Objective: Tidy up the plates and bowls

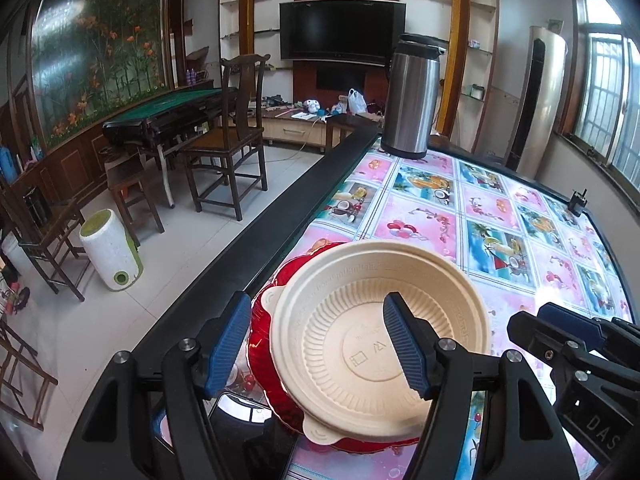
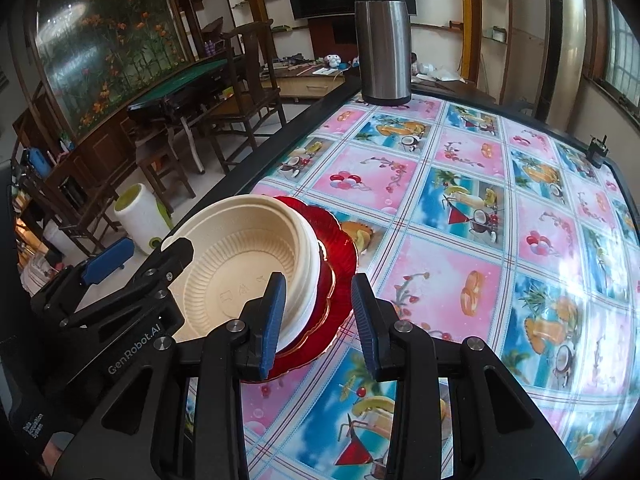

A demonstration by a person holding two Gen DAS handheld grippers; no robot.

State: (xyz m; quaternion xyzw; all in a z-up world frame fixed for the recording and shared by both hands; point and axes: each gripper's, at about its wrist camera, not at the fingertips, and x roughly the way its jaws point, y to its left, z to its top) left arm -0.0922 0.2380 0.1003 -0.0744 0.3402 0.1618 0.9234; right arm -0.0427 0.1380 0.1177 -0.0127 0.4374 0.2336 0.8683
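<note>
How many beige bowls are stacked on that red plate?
2, as far as the rims show. The top beige bowl is nested in a lower bowl, both resting on the red plate near the table's edge. More may be hidden inside the stack.

A: What is in front of the left gripper (image 1: 320,344)?

B: A cream bowl (image 1: 360,332) sits on a red plate (image 1: 260,344). The plate lies on the table (image 1: 500,232) with the bright picture cloth, near the table's dark edge.

A: Is the gripper holding the bowl?

B: No. Its blue fingers (image 1: 226,344) stand wide apart. One is over the bowl and one is out past the plate's rim.

A: What else is there?

B: A tall steel flask (image 1: 412,96) stands at the far end. The right gripper (image 1: 568,320) pokes in from the right side.
</note>
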